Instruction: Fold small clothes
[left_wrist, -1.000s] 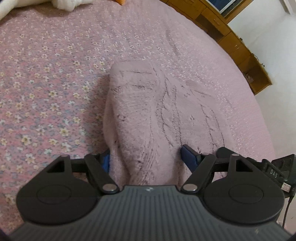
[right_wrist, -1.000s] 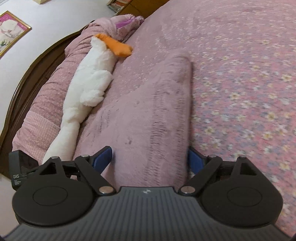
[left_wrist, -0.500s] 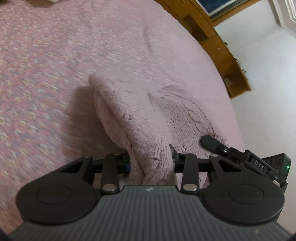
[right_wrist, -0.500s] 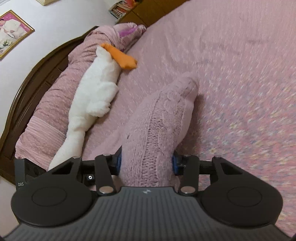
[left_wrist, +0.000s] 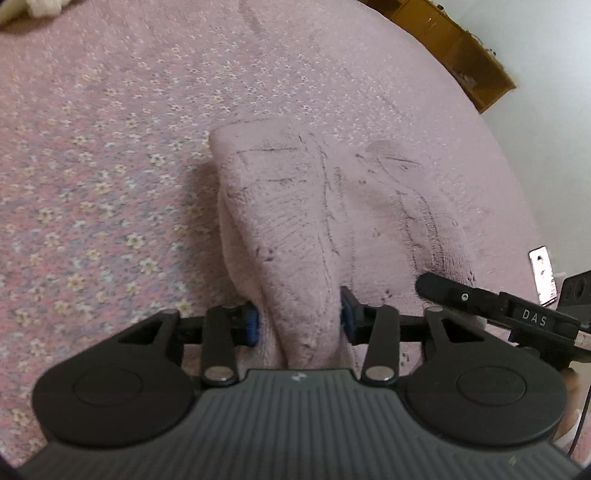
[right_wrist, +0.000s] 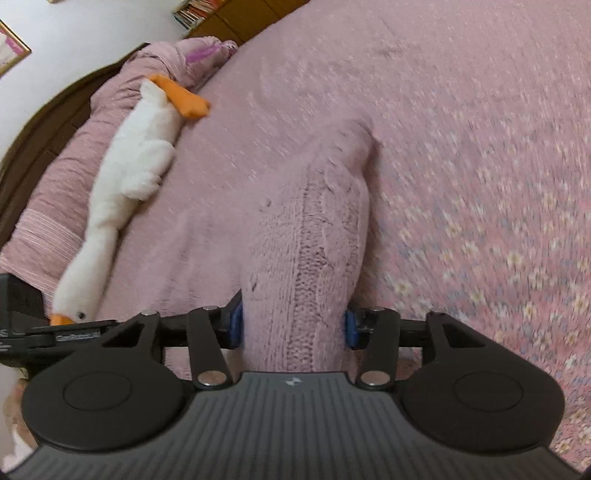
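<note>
My left gripper (left_wrist: 299, 319) has a bunched fold of the pink knit sweater (left_wrist: 332, 206) between its blue pads (left_wrist: 251, 325), and the jaws are easing open while the knit still fills the gap. My right gripper (right_wrist: 293, 326) has another thick roll of the same sweater (right_wrist: 314, 236) between its pads (right_wrist: 236, 325), jaws likewise opening, cloth still against both sides.

The sweater is pale dusty pink, fuzzy, with cable ribs running lengthwise and dark lines in its creases. It lies on the bed (left_wrist: 110, 147), whose cover is pink with small flowers, and rises toward each gripper; its far corner sits at about twelve o'clock in both views. In the right view a white plush goose (right_wrist: 136, 162) with an orange beak lies at ten o'clock against a pink pillow (right_wrist: 66, 184).
</note>
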